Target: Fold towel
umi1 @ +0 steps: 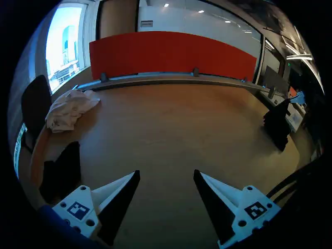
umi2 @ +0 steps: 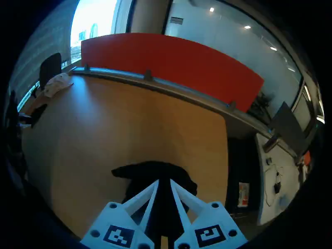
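Left claw [umi1: 166,172] stood wide over the worktop [umi1: 174,124]; right claw [umi2: 164,181] was narrow, pinching the dark towel [umi2: 137,170] at lower centre — a one-sided hold could slip or bunch the cloth. A white towel [umi1: 70,108] lay upper left.
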A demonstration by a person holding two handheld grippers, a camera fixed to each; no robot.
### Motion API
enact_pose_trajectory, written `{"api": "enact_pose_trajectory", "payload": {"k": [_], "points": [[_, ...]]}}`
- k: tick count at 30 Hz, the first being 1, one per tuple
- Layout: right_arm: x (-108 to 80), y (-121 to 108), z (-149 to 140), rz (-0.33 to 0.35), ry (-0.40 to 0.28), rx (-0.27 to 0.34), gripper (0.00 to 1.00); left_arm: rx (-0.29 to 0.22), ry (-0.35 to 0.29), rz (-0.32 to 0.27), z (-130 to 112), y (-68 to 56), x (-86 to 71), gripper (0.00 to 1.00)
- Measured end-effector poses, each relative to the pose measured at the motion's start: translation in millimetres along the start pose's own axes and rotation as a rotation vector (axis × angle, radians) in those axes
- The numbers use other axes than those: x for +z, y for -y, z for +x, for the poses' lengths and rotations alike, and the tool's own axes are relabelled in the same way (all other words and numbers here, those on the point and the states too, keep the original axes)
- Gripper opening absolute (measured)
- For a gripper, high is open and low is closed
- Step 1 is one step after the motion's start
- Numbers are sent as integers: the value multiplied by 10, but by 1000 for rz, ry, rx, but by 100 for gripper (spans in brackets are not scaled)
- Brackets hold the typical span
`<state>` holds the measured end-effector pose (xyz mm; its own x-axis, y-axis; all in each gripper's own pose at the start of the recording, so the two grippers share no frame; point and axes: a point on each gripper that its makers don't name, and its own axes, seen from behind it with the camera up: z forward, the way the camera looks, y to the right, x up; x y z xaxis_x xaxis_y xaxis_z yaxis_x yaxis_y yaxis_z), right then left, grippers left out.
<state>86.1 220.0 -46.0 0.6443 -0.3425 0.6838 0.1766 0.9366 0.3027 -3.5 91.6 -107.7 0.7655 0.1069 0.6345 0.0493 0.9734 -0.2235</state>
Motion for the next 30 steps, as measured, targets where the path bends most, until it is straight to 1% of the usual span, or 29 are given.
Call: {"api": "enact_pose_trajectory", "payload": {"k": [8,17,23,30], "points": [[-65,-180,-418,-48,76,-10,5,10,2,-3,-21,14,-18,96],[-75,-247,-838,-69,148,17,5,22,4,-7,-8,-22,-15,96],[-35,-291,-1111,-86,196,49,5,24,4,-5,2,-33,-25,96],[19,-297,-1281,-89,215,99,5,29,5,1,8,-36,-28,96]]}}
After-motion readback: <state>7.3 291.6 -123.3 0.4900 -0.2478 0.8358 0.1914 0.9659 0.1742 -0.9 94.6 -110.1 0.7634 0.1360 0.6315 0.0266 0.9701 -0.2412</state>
